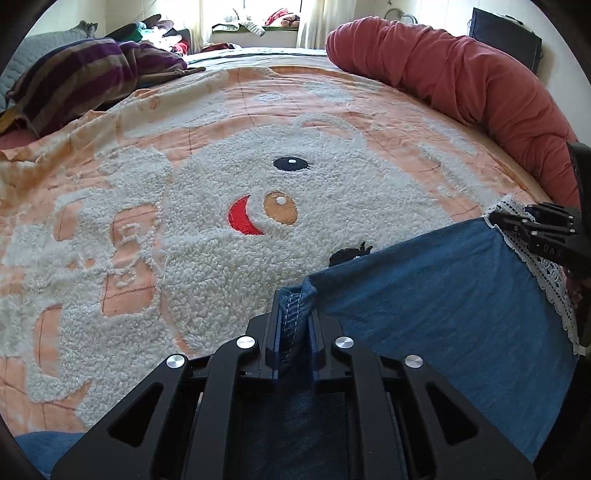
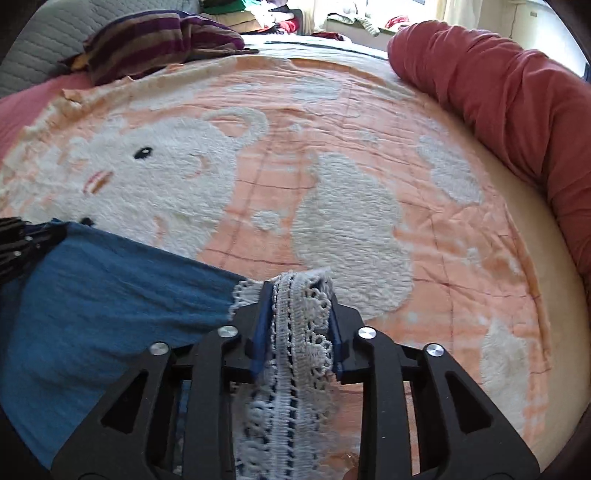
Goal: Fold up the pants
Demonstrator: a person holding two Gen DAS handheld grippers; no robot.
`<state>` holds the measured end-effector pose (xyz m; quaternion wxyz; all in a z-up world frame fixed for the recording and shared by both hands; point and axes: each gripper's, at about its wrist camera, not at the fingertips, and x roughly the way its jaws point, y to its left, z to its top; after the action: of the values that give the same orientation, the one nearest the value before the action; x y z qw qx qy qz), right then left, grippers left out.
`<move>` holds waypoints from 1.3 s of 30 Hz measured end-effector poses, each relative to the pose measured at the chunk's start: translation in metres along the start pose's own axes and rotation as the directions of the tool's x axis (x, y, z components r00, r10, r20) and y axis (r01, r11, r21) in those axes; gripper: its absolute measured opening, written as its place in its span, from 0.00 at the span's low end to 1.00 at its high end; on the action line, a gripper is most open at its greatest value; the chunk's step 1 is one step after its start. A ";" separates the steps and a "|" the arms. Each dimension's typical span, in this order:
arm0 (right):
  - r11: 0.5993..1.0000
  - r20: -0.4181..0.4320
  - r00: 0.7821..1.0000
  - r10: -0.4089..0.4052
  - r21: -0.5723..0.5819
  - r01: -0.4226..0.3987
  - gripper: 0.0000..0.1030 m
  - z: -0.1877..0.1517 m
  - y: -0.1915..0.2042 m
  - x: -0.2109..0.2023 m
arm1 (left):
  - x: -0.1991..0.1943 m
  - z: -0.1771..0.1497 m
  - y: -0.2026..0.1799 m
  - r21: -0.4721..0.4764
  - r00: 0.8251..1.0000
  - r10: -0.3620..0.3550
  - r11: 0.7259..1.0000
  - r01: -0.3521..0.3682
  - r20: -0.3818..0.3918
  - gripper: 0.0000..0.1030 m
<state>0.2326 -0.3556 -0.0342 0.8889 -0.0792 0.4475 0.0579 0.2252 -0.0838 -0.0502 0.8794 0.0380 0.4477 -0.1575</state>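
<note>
L gripper [image 1: 293, 332] at frame bottom pinches denim seam of blue pants [image 1: 443, 302], R gripper [image 2: 299, 325] pinches lace hem [image 2: 295, 350], cloth stretched between over bunny blanket [image 1: 207, 258]; step: edge grasped, judged next: carry both corners across evenly w/o slack.

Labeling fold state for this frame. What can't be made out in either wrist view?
- Pants: left view, lower part cut off by the frame edge and hidden behind the left gripper; full shape and fold count unknown.
- Lace hem: right view, bunched in the right gripper; which leg it belongs to is unclear.
- Person: hands out of frame in both views.
- Clothes pile: left view, too small and distorted to identify.
</note>
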 end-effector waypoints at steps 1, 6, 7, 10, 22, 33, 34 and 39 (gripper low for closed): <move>1.000 0.010 1.000 -0.016 0.000 0.016 0.32 -0.001 -0.001 -0.001 | 0.000 0.000 0.001 -0.008 1.000 -0.003 1.000 0.003 0.001 0.14; 0.997 0.073 0.996 -0.056 0.061 0.052 0.41 -0.008 -0.013 -0.017 | 0.001 -0.001 0.014 -0.068 0.998 -0.058 0.996 0.058 0.001 0.18; 0.995 0.092 0.994 -0.051 0.086 0.044 0.43 -0.009 -0.018 -0.021 | 0.000 -0.002 0.015 -0.079 0.998 -0.061 0.995 0.061 0.004 0.22; 0.984 0.147 0.984 -0.101 0.159 0.077 0.43 -0.016 -0.035 -0.041 | -0.006 -0.002 0.022 -0.122 0.999 -0.037 0.992 0.039 0.017 0.37; 0.963 0.193 0.971 0.144 0.200 -0.182 0.63 -0.067 -0.036 -0.106 | -0.084 -0.019 0.035 -0.166 0.995 0.023 0.986 -0.007 0.095 0.45; 0.966 -0.046 0.978 0.204 0.172 -0.193 0.64 -0.102 -0.015 -0.105 | -0.105 -0.103 0.043 -0.234 0.996 0.094 0.968 -0.093 -0.004 0.60; 0.966 -0.067 0.976 0.208 0.169 -0.194 0.64 -0.103 -0.014 -0.101 | -0.103 -0.110 0.043 -0.231 0.995 0.103 0.967 -0.103 -0.010 0.60; 0.961 -0.104 0.958 0.268 0.099 -0.258 0.18 -0.104 0.005 -0.092 | -0.105 -0.115 0.038 -0.196 0.988 0.153 0.969 -0.150 -0.001 0.60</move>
<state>0.0948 -0.3733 -0.0215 0.8481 0.0152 0.5073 0.1521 0.0902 0.0012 -0.0380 0.8915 -0.0155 0.4506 -0.0453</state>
